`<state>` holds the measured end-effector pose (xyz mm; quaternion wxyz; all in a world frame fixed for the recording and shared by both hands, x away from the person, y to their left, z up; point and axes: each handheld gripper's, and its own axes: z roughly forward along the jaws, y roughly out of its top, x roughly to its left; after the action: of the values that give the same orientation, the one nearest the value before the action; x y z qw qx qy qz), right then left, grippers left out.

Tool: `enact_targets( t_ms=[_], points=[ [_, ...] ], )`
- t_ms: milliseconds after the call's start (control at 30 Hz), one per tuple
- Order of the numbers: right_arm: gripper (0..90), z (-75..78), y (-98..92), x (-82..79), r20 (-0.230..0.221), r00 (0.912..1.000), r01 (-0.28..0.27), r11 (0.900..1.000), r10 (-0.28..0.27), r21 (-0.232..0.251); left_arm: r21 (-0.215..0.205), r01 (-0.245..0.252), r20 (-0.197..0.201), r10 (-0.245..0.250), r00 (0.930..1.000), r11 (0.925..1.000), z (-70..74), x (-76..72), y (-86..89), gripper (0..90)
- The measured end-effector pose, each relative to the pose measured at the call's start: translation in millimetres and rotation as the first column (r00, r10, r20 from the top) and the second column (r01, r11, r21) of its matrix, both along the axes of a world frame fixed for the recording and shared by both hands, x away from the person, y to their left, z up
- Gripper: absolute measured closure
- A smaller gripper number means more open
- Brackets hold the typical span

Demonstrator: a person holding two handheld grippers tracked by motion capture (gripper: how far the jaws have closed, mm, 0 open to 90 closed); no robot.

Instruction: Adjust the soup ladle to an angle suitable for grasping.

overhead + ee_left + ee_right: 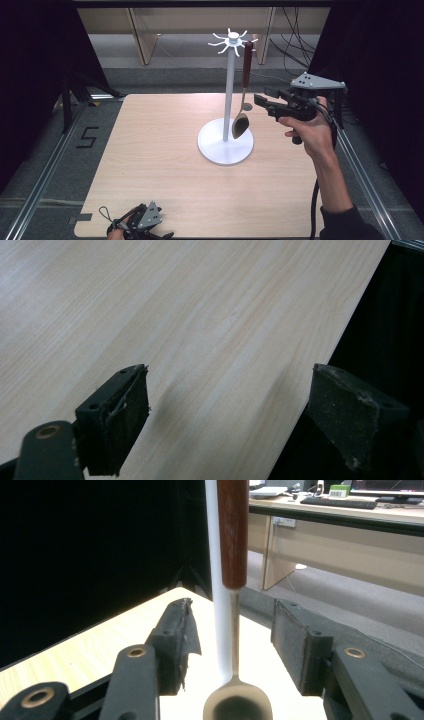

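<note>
From the high view, a wooden-handled metal spoon is hanging from the white hook stand mid-table, right gripper hovering just right of it, jaws apart and empty. Left gripper is resting near the table's near edge — open on bare pale wood there. Right gripper view: the spoon's thin steel shank is standing between the parted pads — judging the hanging done, backing away comes next.

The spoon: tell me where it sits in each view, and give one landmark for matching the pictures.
High view: the spoon hangs from a hook of the white stand, right of centre, bowl down, just ahead of the right gripper.
Left gripper view: not in this picture, which looks at the table.
Right gripper view: centre, red-brown handle on top, bowl at the bottom edge.
Shared landmark: the stand's white pole beside the spoon.
</note>
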<state>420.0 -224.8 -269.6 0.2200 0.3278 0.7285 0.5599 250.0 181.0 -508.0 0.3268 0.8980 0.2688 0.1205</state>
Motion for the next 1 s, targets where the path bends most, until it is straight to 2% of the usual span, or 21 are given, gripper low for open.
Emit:
enact_targets(
  t_ms=[100, 167, 233, 267, 300, 333, 367, 433, 533, 600, 633, 733, 900, 933, 967, 1000],
  points=[
    [49.5, -4.6, -2.0, -3.4, -0.009, 1.0000, 0.001, 1.000, -0.001, 0.003, 0.000, 0.000, 0.000, 0.000, 1.0000, 1.0000, 0.1, 0.0, -0.1, 15.8],
    [47.5, -8.3, -3.4, -4.6, 0.011, 0.9999, -0.002, 1.000, 0.002, 0.006, -0.001, 0.000, -0.001, 0.000, 1.0000, 1.0000, 0.1, -0.1, -0.1, 15.9],
    [46.2, -11.3, -4.3, -8.1, -0.009, 1.0000, -0.001, 1.000, 0.001, 0.013, -0.001, 0.000, 0.000, 0.000, 1.0000, 1.0000, 0.1, 0.0, 0.0, 15.8],
    [46.1, -13.6, -5.2, -9.5, 0.002, 1.0000, -0.003, 1.000, 0.003, 0.013, -0.001, -0.001, 0.000, 0.001, 1.0000, 1.0000, 0.2, 0.0, 0.0, 15.8],
    [45.9, -15.2, -5.1, -10.8, -0.009, 0.9999, -0.005, 1.000, 0.006, 0.019, -0.001, 0.000, 0.001, 0.000, 1.0000, 1.0000, 0.2, 0.1, 0.1, 15.8],
    [45.6, -17.2, -5.7, -11.0, 0.011, 0.9999, -0.010, 1.000, 0.010, 0.015, -0.002, 0.000, -0.001, 0.000, 1.0000, 1.0000, 0.2, 0.1, 0.1, 15.9],
    [45.5, -19.2, -5.0, -13.8, -0.012, 0.9999, -0.006, 1.000, 0.006, 0.022, -0.006, 0.000, -0.001, 0.000, 1.0000, 1.0000, -0.4, 0.6, 0.0, 15.8],
    [45.0, -23.4, -5.3, -13.7, 0.013, 0.9999, 0.003, 1.000, -0.004, 0.012, -0.006, 0.000, -0.001, 0.000, 1.0000, 1.0000, -0.4, 0.6, -0.1, 15.8],
    [44.5, -30.0, -3.6, -16.6, -0.010, 0.9999, -0.003, 1.000, 0.004, 0.023, -0.006, -0.001, 0.001, 0.001, 1.0000, 1.0000, 0.0, 0.7, 0.3, 15.8],
    [43.9, -34.7, -2.4, -17.0, 0.012, 0.9999, -0.003, 1.000, 0.003, 0.017, -0.005, -0.001, 0.002, 0.001, 1.0000, 1.0000, -0.1, 0.7, 0.4, 15.8],
    [43.5, -37.3, -0.9, -20.4, -0.017, 0.9998, -0.007, 1.000, 0.007, 0.024, -0.007, 0.000, 0.001, 0.000, 1.0000, 1.0000, -0.1, 0.6, 0.4, 15.8],
    [43.3, -44.5, -1.3, -22.1, 0.002, 0.9998, -0.017, 1.000, 0.017, 0.011, -0.006, 0.000, 0.001, 0.000, 1.0000, 1.0000, -0.1, 0.8, 0.5, 15.8],
    [43.1, -57.6, -1.1, -25.6, -0.022, 0.9995, -0.022, 1.000, 0.022, -0.008, -0.006, 0.000, 0.001, 0.000, 1.0000, 1.0000, 0.1, 0.7, 0.3, 15.8],
    [43.0, -59.9, -0.7, -25.7, -0.031, 0.9993, -0.022, 1.000, 0.023, 0.003, -0.006, 0.000, 0.001, 0.000, 1.0000, 1.0000, 0.0, 0.9, 0.4, 15.8],
    [42.8, -61.5, -0.8, -26.4, -0.052, 0.9986, -0.015, 1.000, 0.015, -0.008, -0.004, 0.001, 0.000, -0.001, 1.0000, 1.0000, 0.1, 1.1, 0.4, 15.8],
    [42.8, -65.1, -2.1, -25.2, -0.048, 0.9988, -0.011, 1.000, 0.011, -0.007, -0.005, 0.000, 0.001, 0.000, 1.0000, 1.0000, -0.1, 1.0, 0.4, 15.9]
  ],
)
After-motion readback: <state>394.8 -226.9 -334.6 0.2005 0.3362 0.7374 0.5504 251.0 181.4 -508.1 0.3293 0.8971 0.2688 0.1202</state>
